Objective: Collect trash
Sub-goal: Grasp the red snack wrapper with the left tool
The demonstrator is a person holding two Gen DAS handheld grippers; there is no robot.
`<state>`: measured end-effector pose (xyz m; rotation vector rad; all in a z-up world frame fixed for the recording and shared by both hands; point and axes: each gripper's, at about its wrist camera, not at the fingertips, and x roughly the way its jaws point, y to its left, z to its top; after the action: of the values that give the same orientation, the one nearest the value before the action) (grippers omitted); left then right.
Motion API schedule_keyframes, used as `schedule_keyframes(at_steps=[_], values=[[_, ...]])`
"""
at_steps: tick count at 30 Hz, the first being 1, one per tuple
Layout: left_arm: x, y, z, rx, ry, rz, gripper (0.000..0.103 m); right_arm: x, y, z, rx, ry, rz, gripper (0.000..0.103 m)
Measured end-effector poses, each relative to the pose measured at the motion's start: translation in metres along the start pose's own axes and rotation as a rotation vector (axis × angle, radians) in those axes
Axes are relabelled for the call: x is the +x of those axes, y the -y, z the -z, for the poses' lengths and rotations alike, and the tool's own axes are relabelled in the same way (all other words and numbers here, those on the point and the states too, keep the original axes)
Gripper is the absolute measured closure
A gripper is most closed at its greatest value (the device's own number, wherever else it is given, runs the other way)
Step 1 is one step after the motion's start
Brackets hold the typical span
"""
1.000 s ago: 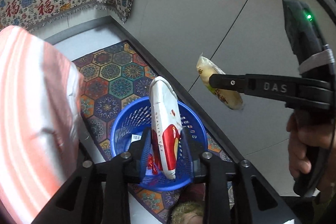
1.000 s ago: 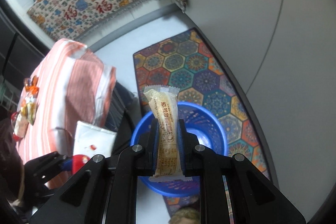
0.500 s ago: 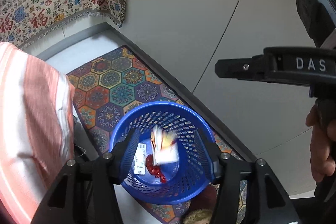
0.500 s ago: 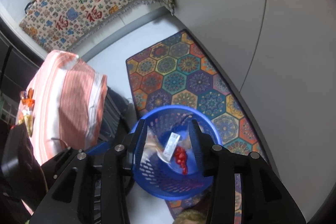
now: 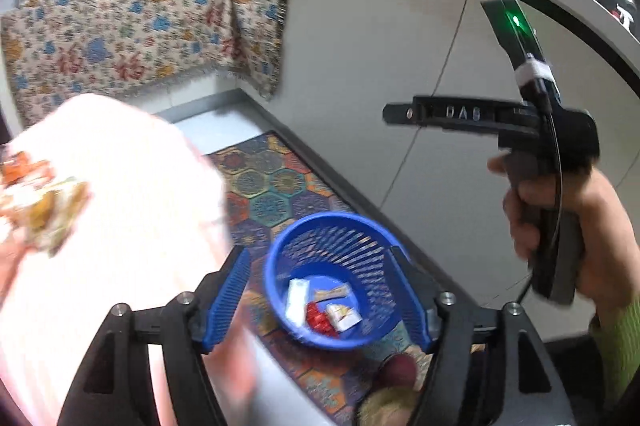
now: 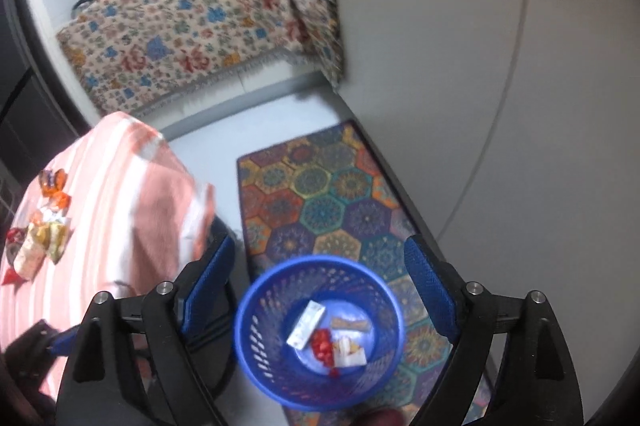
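Both packets released a moment ago: no longer between the jaws, now lying at the bottom of the blue basket point(image 6: 318, 330).

Left gripper point(image 5: 320, 300) opening, jaws wide, nothing between them, nothing touched; basket seen through the gap, well below. Right gripper point(image 6: 318, 300) also opening, very wide, empty, hanging above the same basket. Seen from the left wrist at 2 o'clock, held by a hand point(image 5: 560, 222).

In the basket: a white packet point(image 6: 306, 324), a beige packet point(image 6: 351, 324), some red wrappers point(image 6: 322, 344), another white packet at 5 o'clock. Basket standing on the patterned rug point(image 6: 316, 194).

Meaning for the task: this pair of items done. More wrappers point(image 6: 40, 242) waiting at 9 o'clock on the counter with the pink striped cloth point(image 6: 116, 194); probably the next goal.
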<state>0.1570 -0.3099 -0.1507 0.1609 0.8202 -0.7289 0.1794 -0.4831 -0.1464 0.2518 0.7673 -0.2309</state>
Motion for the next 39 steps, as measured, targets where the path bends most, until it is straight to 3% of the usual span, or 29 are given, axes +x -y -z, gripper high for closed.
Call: schedule_keyframes(at_steps=[8, 12, 15, 21, 29, 35, 39], values=[[-0.058, -0.084, 0.062, -0.075, -0.064, -0.182, 0.032, -0.011, -0.110, 0.020, -0.214, 0.023, -0.189, 0.010], [-0.086, -0.135, 0.092, -0.155, -0.089, -0.265, 0.032, -0.012, -0.186, 0.052, -0.357, -0.029, -0.349, 0.010], [-0.103, -0.165, 0.106, -0.197, -0.094, -0.312, 0.032, -0.006, -0.235, 0.080, -0.470, -0.091, -0.418, 0.010], [-0.116, -0.207, 0.118, -0.240, -0.081, -0.351, 0.032, 0.021, -0.282, 0.118, -0.584, -0.154, -0.359, 0.008], [-0.127, -0.223, 0.119, -0.135, -0.106, -0.331, 0.030, 0.030, -0.302, 0.123, -0.617, -0.119, -0.311, 0.000], [-0.169, -0.267, 0.080, -0.055, -0.046, -0.302, 0.028, 0.029, -0.307, 0.120, -0.623, -0.125, -0.316, 0.000], [-0.150, -0.297, 0.064, 0.022, -0.103, -0.329, 0.023, 0.028, -0.307, 0.120, -0.625, -0.129, -0.318, 0.000]])
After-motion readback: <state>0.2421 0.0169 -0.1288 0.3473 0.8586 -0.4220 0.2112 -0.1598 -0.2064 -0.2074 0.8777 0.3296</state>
